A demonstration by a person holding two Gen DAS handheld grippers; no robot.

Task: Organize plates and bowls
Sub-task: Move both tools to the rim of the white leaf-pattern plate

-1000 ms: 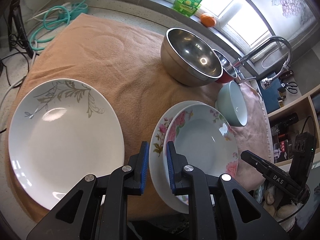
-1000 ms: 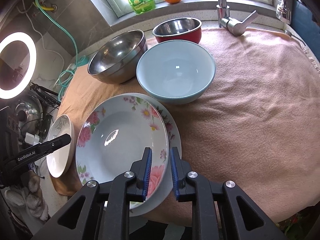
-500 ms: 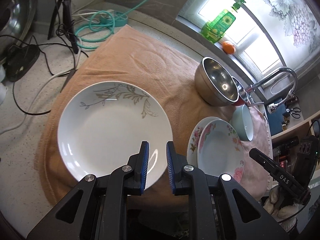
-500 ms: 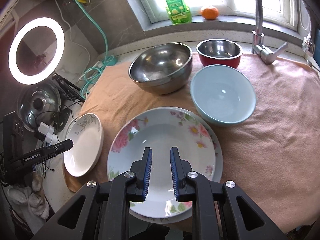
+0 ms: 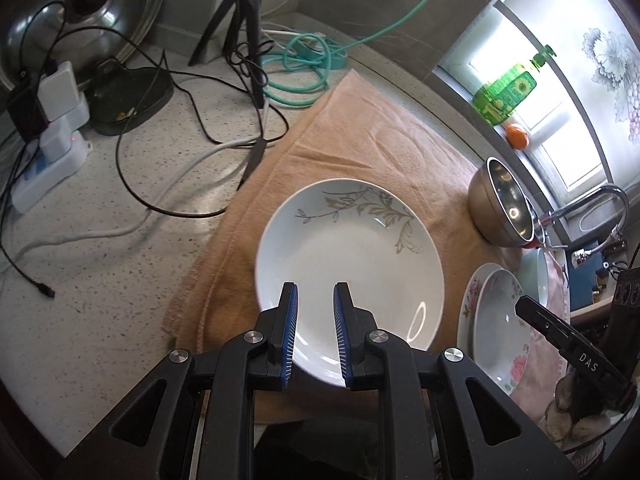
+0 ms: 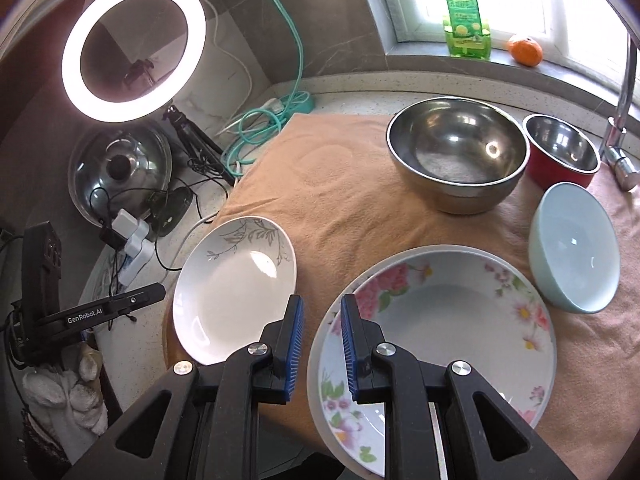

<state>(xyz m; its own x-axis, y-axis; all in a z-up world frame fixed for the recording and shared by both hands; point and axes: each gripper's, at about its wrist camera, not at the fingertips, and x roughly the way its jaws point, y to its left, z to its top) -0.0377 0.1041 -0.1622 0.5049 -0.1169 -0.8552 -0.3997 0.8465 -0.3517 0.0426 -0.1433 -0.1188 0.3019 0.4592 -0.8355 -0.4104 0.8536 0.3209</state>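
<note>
A white plate with a grey leaf pattern (image 5: 352, 256) (image 6: 236, 288) lies at the left end of the peach towel (image 5: 360, 140). My left gripper (image 5: 315, 288) hovers over its near rim, jaws slightly apart with nothing between them. Two stacked floral plates (image 6: 440, 320) (image 5: 496, 320) lie to the right. My right gripper (image 6: 321, 300) hangs over their left rim, also narrowly open and holding nothing. Behind them stand a pale blue bowl (image 6: 574, 248), a large steel bowl (image 6: 456, 156) (image 5: 500, 208) and a red bowl (image 6: 560, 152).
Left of the towel the counter holds tangled cables (image 5: 168, 168), a power strip (image 5: 48, 168), a tripod (image 5: 248, 12), a ring light (image 6: 134, 48) and a pot lid (image 6: 120, 168). A faucet (image 6: 624, 92) stands at the back right. A green bottle (image 6: 466, 16) and an orange (image 6: 525, 50) sit on the sill.
Both grippers moved left and drew back. The left one went from the floral plates to above the white plate. The right one shifted from the floral plate's middle to its left rim. Jaw gaps unchanged.
</note>
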